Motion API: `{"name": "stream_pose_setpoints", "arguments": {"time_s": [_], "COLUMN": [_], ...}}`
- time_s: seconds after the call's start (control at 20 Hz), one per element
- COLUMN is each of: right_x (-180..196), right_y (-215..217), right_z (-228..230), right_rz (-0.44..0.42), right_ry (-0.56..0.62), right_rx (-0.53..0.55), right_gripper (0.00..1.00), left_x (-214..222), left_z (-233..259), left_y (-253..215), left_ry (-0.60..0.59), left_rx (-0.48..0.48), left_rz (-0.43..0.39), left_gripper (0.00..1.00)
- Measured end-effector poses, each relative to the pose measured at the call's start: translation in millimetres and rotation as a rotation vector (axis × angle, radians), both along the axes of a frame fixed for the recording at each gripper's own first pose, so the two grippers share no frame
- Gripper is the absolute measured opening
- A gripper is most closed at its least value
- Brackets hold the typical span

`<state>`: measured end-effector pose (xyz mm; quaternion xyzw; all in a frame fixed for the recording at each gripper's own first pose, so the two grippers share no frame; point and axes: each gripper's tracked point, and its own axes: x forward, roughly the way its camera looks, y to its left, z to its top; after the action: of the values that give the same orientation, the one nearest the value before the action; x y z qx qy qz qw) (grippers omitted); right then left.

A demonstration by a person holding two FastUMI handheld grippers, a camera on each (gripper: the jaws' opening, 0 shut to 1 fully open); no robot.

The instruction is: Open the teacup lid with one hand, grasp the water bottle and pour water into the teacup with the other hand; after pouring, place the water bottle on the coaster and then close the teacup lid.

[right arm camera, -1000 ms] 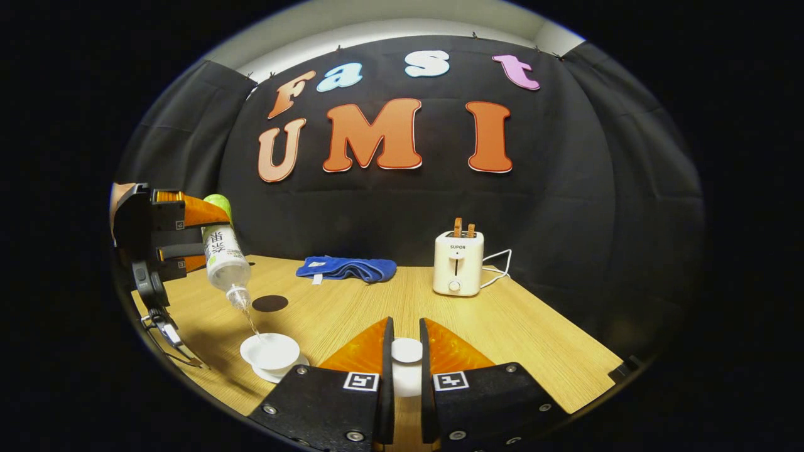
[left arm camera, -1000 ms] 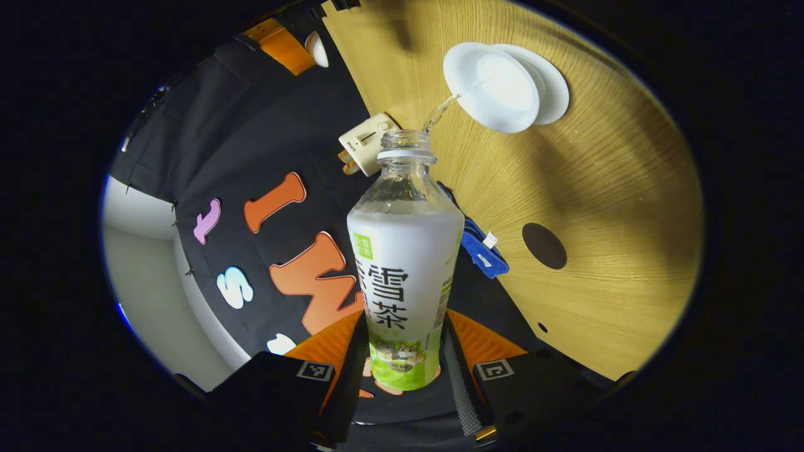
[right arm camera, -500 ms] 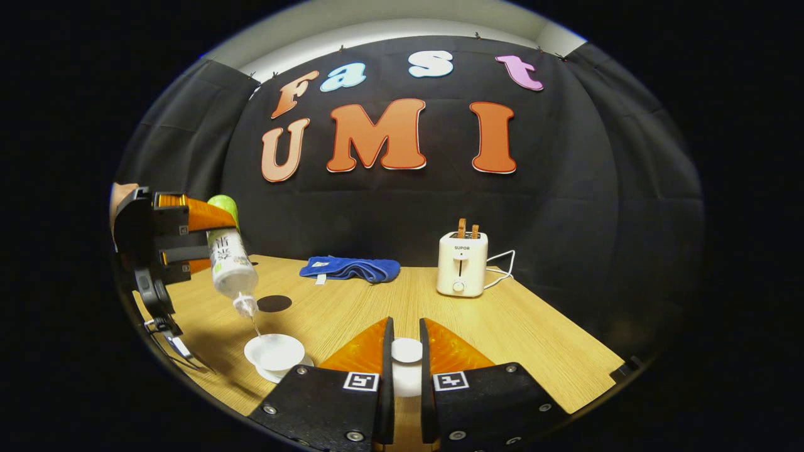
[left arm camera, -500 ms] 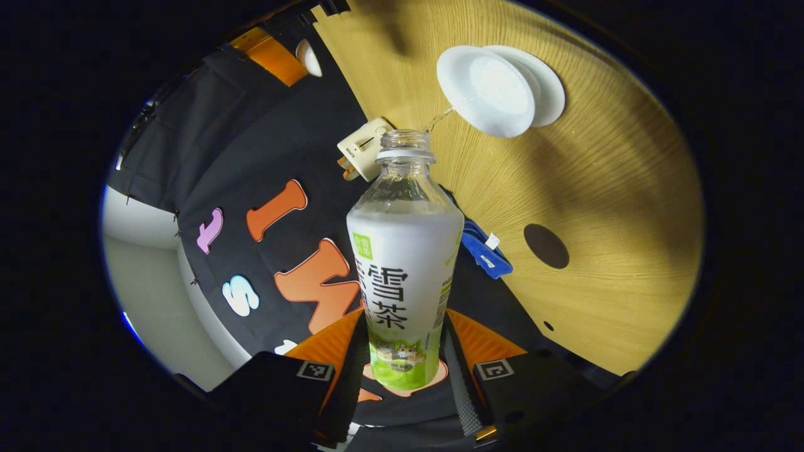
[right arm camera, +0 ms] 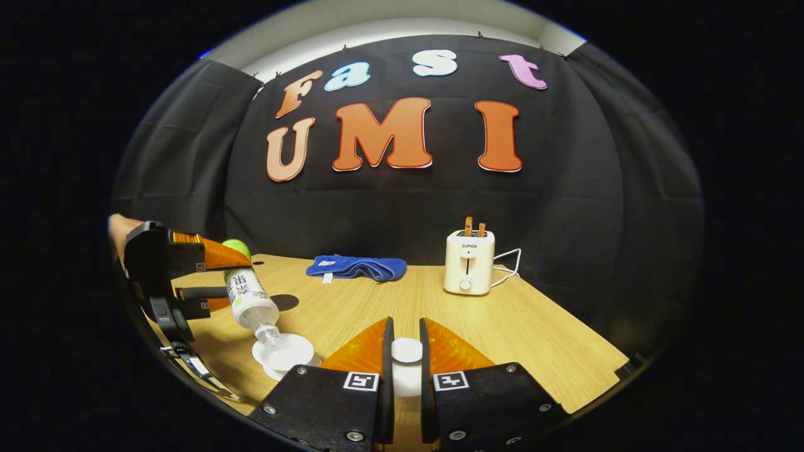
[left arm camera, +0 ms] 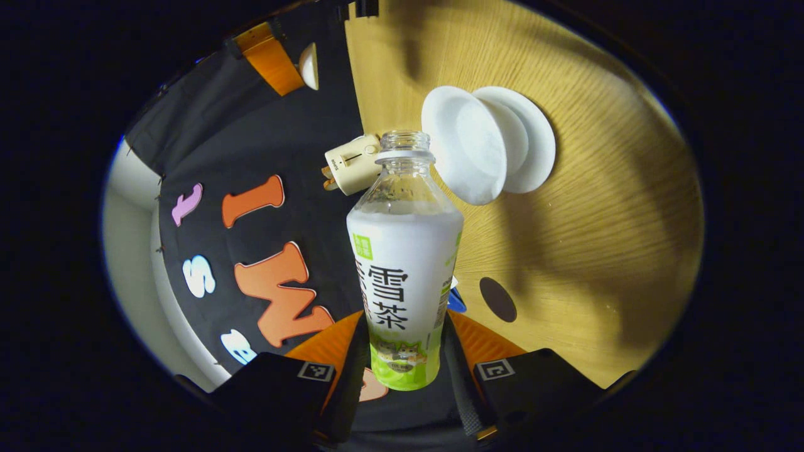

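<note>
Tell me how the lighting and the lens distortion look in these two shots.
Left gripper view: the table bows around the tilted water bottle, with broad soft shadows across the wood beside the teacup. Right gripper view: even light, the table edge curved, and a soft shadow under the left tongs.

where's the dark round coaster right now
In the right gripper view the dark round coaster lies on the wooden table at far left, behind the tilted plastic water bottle.
</note>
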<state>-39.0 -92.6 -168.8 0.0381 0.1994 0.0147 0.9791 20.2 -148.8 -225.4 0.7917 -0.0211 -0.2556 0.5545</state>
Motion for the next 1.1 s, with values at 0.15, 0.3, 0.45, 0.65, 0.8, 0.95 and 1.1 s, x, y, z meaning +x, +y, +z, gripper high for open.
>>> {"name": "stream_pose_setpoints", "arguments": {"time_s": [0.15, 0.3, 0.45, 0.65, 0.8, 0.95, 1.1], "right_x": [2, 6, 9, 13, 16, 19, 21], "right_y": [2, 10, 23, 51, 72, 85, 94], "right_z": [1, 1, 4, 8, 14, 17, 18], "right_rz": [-0.003, 0.005, 0.023, 0.072, 0.111, 0.137, 0.146], "right_ry": [0.0, 0.002, -0.006, -0.008, -0.02, -0.022, -0.022], "right_rx": [0.016, 0.031, 0.035, 0.036, 0.028, 0.024, 0.035], "right_gripper": [0.17, 0.17, 0.17, 0.17, 0.17, 0.17, 0.17], "left_x": [-3, -7, -10, 4, 27, 50, 57], "left_z": [0, 10, 22, 50, 82, 105, 110], "left_y": [14, 18, 25, 38, 38, 36, 42], "left_ry": [0.057, 0.126, 0.233, 0.325, 0.38, 0.444, 0.507], "left_rx": [-0.187, -0.423, -0.683, -0.985, -1.193, -1.408, -1.598], "left_rz": [0.094, 0.159, 0.233, 0.324, 0.357, 0.383, 0.409], "left_gripper": [0.67, 0.67, 0.67, 0.67, 0.68, 0.67, 0.67]}}
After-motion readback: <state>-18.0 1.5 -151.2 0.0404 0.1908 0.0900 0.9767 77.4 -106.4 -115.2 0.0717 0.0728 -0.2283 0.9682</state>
